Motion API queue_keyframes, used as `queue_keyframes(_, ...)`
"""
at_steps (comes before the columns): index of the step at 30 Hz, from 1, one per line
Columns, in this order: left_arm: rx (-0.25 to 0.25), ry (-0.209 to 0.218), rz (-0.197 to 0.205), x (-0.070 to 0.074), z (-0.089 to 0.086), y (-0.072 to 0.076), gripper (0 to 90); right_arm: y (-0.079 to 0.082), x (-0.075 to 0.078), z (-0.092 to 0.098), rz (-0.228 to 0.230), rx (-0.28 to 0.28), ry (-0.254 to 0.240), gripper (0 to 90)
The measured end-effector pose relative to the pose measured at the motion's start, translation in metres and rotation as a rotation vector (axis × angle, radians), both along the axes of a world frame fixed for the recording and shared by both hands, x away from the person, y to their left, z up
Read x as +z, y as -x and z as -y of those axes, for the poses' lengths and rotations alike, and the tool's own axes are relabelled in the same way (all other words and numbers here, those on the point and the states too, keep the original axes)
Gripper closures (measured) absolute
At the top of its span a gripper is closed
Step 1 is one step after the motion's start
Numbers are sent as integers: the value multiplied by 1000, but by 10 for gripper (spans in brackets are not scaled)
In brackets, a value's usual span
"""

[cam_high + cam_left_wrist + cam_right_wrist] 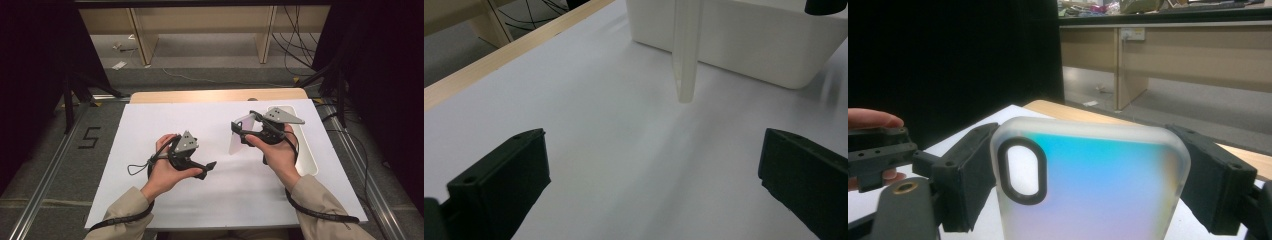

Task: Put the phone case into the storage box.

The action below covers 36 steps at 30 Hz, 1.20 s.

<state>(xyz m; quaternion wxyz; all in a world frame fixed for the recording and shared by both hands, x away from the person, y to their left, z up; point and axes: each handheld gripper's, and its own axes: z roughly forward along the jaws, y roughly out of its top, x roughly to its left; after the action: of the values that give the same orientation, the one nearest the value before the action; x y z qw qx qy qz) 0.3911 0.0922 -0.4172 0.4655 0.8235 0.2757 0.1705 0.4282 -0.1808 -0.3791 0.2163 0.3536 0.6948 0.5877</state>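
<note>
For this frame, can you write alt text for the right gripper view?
A frosted phone case with a blue-to-pink sheen and a black-rimmed oval camera cutout stands upright, clamped between the black jaws of the right hand-held gripper. At the left edge are the left hand-held gripper and a hand's fingertips; behind, the white table and wooden furniture.

Frosted, translucent plastic phone case [1093, 185] with a blue-to-pink iridescent sheen, glossy black ring round its camera opening; matt black plastic on the right gripper [1088, 175] and left gripper [651, 185]; smooth matt white desk [150, 125], pale wood far edge; smooth white plastic tray [744, 40].
</note>
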Motion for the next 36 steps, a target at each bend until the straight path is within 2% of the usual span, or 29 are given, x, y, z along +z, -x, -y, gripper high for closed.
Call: queue_keyframes(36,11,-1,-6,-5,-16,6,0,-5,10,19,11,-72,6,185)
